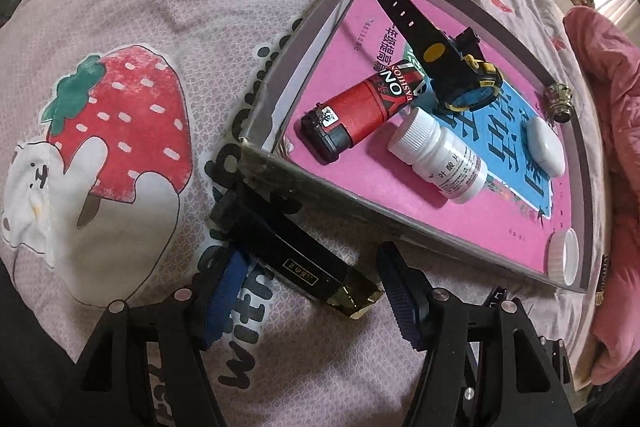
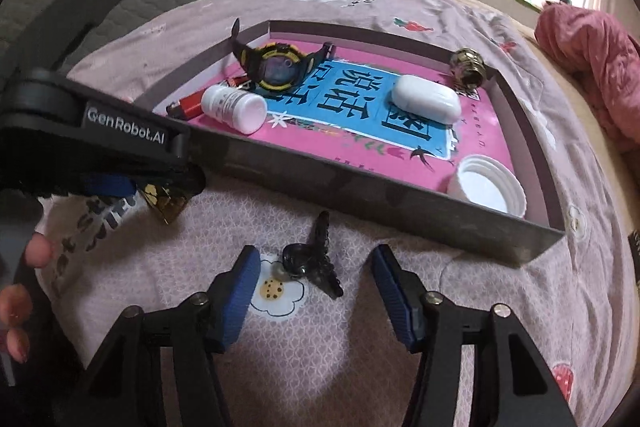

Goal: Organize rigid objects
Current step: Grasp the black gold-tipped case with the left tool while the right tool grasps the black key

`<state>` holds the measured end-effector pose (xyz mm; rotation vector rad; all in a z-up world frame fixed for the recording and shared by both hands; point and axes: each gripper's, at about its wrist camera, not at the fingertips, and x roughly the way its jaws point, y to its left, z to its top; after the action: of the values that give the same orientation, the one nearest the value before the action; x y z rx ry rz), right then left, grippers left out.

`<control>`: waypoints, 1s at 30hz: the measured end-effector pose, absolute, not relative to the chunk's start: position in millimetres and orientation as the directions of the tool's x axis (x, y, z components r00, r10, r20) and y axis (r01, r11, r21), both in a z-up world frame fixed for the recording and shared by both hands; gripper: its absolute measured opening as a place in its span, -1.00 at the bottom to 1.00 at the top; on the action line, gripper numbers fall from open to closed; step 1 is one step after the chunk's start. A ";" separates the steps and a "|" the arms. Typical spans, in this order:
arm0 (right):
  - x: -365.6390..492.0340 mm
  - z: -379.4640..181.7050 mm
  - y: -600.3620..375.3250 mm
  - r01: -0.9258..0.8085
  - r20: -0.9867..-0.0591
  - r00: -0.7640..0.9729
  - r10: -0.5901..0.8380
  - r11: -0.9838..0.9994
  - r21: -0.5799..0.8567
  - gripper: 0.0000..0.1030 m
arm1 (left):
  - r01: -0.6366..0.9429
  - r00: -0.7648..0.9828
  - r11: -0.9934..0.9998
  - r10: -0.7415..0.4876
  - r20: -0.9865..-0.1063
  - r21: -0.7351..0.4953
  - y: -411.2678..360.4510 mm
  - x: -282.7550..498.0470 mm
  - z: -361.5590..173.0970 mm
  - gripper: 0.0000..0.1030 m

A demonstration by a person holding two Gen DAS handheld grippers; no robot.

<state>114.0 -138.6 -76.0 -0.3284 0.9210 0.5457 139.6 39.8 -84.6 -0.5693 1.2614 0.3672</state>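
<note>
Where tray wall (image 2: 360, 179) blocks hairclip (image 2: 316, 259)

Inside the tray (image 2: 360, 183), on the book (image 2: 480, 147), the lighter (image 1: 352, 111) and pill bottle (image 1: 440, 159) are laid side by side; the watch (image 2: 276, 67) is propped behind them. The oval case (image 2: 426, 99) is set to the right, the loose cap (image 2: 486, 187) at the near corner. Outside the front wall, on the bedspread (image 2: 340, 347), the hair clip (image 2: 316, 263) is found, the long box (image 1: 296, 259) to its left.

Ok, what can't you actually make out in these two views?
- Black-and-gold box: in the right wrist view the left gripper covers all but its gold end.
- Lighter: right wrist view, mostly behind the pill bottle.
- Black hair clip: too small and dark to tell its exact form.
</note>
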 end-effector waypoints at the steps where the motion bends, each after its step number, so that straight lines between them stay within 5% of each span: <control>1: 113.1 -76.5 -138.3 -0.581 -0.819 0.483 0.309 0.813 -0.036 -0.09 | -0.555 0.275 0.807 -0.048 -0.960 -0.199 38.9 140.0 -85.2 0.31; 7: 115.2 -78.8 -142.9 -0.568 -0.819 0.470 0.328 0.823 0.004 -0.45 | -0.502 0.283 0.851 -0.003 -0.959 -0.152 25.2 142.7 -90.6 0.31; 16: 111.6 -75.7 -156.5 -0.521 -0.825 0.445 0.349 0.850 0.079 -0.50 | -0.452 0.328 0.872 -0.034 -0.944 -0.188 20.2 139.0 -94.2 0.29; 23: 107.3 -72.0 -162.3 -0.506 -0.830 0.439 0.345 0.858 0.089 -0.50 | -0.402 0.359 0.857 -0.175 -0.917 -0.321 61.8 114.0 -91.1 -0.04; 30: 108.3 -71.0 -167.7 -0.485 -0.831 0.433 0.350 0.867 0.112 -0.50 | -0.279 0.322 0.903 -0.231 -0.918 -0.325 68.2 106.2 -83.0 -0.24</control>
<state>108.3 -167.7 -71.0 -0.1511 0.9951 0.5221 106.2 68.2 -83.0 -0.4731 1.2558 0.0335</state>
